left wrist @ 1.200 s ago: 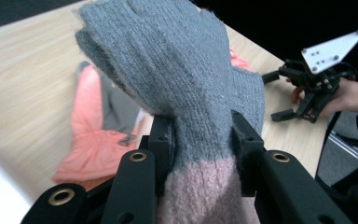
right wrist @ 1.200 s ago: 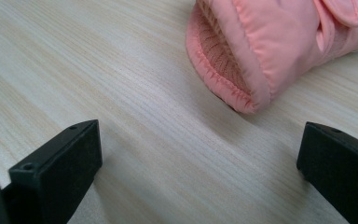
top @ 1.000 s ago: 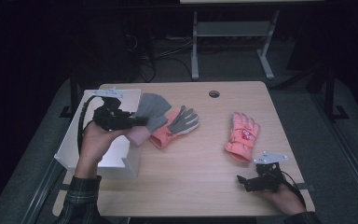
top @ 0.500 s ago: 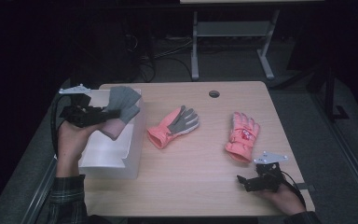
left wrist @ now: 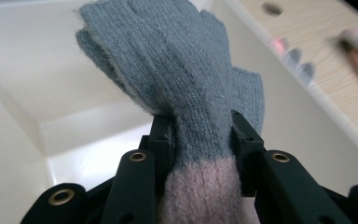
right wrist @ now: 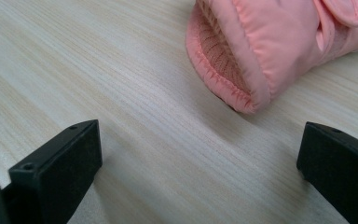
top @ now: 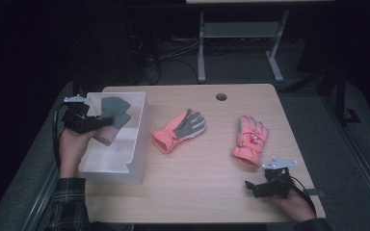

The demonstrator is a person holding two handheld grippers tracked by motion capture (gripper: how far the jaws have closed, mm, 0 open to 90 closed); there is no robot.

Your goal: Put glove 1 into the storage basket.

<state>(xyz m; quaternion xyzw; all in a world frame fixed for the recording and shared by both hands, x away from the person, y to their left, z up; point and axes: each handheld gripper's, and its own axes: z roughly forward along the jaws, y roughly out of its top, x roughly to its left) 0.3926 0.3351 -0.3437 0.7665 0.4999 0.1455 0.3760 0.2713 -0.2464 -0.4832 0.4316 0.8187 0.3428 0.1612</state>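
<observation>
Right gripper (top: 248, 186) sits low at the near right edge of the worktop (top: 207, 173), jaws spread wide, nothing between them; the right gripper view has bare wood in the gap and the cuff of the pink ski glove (right wrist: 279, 44) just ahead, not touching. That glove lies palm-down on the right half of the worktop, cuff toward the person. Left gripper (top: 98, 122) is held above the white plastic bin (top: 137, 144) at the left side, jaws clamped on a knit glove (left wrist: 177, 79), grey fingers and pink cuff, gripped right where grey meets pink; the fingers hang out over the bin's interior. Mid-worktop, beside the bin but apart from it, lies a second pink glove with grey palm (top: 180, 129), palm up. Farther back, a round cable hole (top: 221, 96) near the far edge.
</observation>
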